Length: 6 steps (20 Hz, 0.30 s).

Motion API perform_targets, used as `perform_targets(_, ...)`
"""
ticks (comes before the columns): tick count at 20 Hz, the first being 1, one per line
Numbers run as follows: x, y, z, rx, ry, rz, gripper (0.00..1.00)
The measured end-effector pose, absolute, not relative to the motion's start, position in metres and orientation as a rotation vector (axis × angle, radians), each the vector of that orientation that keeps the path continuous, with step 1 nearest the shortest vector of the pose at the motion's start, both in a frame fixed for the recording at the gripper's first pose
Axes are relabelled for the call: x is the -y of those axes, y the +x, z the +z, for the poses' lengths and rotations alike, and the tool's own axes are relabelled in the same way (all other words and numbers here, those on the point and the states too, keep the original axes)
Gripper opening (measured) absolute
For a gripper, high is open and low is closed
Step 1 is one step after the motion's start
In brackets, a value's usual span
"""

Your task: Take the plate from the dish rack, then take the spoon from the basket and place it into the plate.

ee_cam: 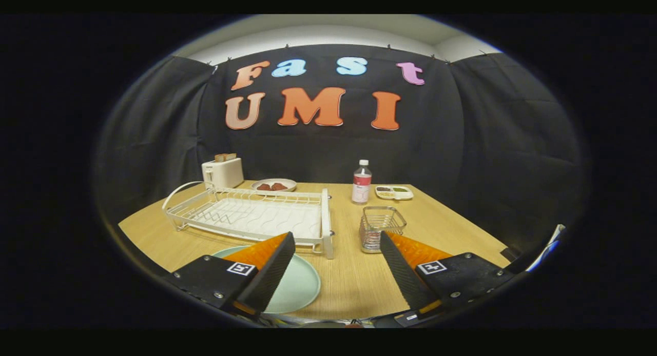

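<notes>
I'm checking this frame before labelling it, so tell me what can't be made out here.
- Plate: its near left part is hidden behind the left finger of the open gripper, gripper view.
- Basket: too small to tell whether a spoon is inside; its lower right corner sits behind the right finger.
- Compartment tray beside the bottle: contents too small to identify.
- Dish rack: looks empty.

The table looked like matt, pale wood-grain laminate. The dish rack and basket were thin wire metal, the plate smooth with a soft sheen, the bottle clear plastic.
</notes>
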<state>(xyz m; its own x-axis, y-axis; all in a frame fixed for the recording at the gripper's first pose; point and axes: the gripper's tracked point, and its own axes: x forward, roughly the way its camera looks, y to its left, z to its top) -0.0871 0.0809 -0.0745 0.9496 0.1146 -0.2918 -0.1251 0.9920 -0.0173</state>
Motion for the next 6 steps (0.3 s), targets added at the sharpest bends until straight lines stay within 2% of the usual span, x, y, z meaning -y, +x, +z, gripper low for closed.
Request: perform_targets(6,-0.047,-0.085,-0.073,-0.279,-0.038,0.037,0.99)
